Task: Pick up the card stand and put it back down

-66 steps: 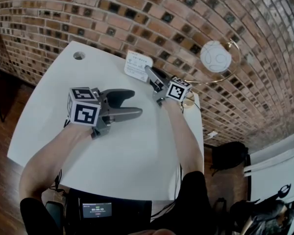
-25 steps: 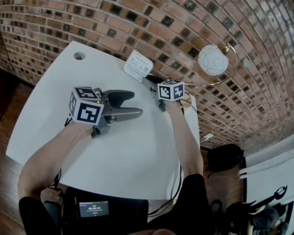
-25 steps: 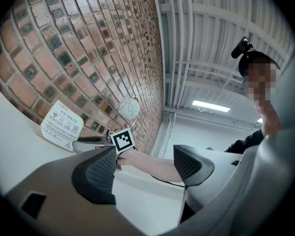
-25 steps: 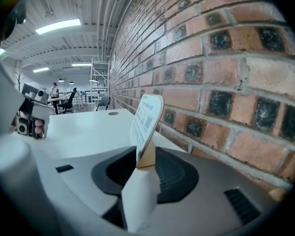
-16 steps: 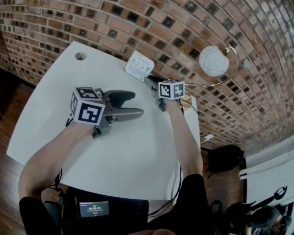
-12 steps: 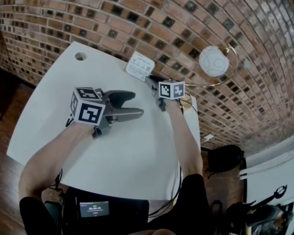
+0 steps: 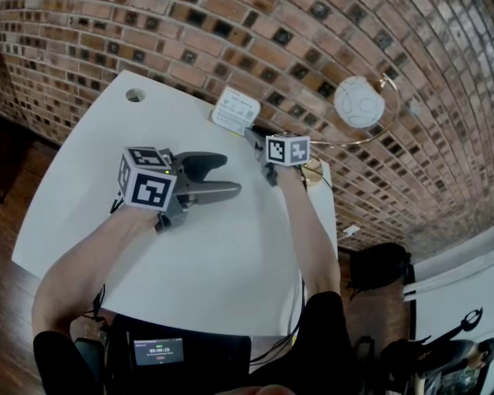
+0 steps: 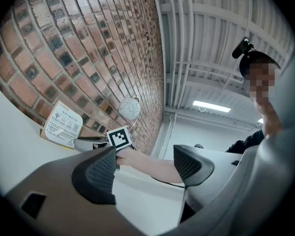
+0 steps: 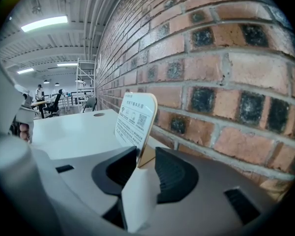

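Your right gripper (image 7: 249,132) has tilted, card stand (image 9: 136,119) clamped between its fingers; left gripper (image 7: 229,174) gapes empty. Set-down step: seat, then release.

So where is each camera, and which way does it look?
Head view: on the person's head, looking down at the table; both forearms, left gripper and right gripper show.
Left gripper view: on the left gripper, facing the brick wall; its open jaws show.
Right gripper view: on the right gripper, facing the wall; its jaws hold the card stand.
All three share the card stand.
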Demonstrator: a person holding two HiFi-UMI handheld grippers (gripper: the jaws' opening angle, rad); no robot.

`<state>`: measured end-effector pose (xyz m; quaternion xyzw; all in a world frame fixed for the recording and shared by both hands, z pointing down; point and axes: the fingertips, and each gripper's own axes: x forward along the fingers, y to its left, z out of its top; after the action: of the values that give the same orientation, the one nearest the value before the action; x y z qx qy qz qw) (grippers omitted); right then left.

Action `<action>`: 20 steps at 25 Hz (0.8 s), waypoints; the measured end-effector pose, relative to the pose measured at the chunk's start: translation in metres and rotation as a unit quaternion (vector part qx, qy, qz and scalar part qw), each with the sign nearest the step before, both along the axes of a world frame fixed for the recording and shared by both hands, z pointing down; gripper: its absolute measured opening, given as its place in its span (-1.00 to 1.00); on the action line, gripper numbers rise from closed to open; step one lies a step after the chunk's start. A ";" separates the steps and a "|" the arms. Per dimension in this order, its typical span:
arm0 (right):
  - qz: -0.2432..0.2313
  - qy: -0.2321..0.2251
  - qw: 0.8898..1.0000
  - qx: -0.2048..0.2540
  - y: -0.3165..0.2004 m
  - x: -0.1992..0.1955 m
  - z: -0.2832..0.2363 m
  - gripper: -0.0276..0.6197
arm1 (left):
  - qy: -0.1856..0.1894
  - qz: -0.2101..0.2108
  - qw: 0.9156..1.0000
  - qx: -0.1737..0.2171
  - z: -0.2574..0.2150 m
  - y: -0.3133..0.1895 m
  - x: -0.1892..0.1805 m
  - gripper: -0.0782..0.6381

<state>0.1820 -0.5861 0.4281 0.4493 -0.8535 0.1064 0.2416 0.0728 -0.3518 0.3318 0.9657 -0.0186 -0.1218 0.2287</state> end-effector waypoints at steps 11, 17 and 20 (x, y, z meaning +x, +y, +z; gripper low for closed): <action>0.003 0.000 1.000 0.000 0.000 -0.001 -0.001 -0.45 | 0.000 0.001 1.000 0.001 0.001 0.000 0.000 0.22; 0.004 0.002 1.000 0.000 -0.001 -0.001 0.000 -0.45 | -0.001 0.001 1.000 0.001 0.001 0.000 0.000 0.22; 0.004 0.001 1.000 -0.001 0.000 -0.001 0.000 -0.45 | -0.001 0.000 1.000 0.001 0.001 0.000 0.000 0.22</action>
<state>0.1811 -0.5866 0.4276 0.4531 -0.8510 0.1076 0.2428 0.0724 -0.3518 0.3328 0.9660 -0.0187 -0.1206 0.2278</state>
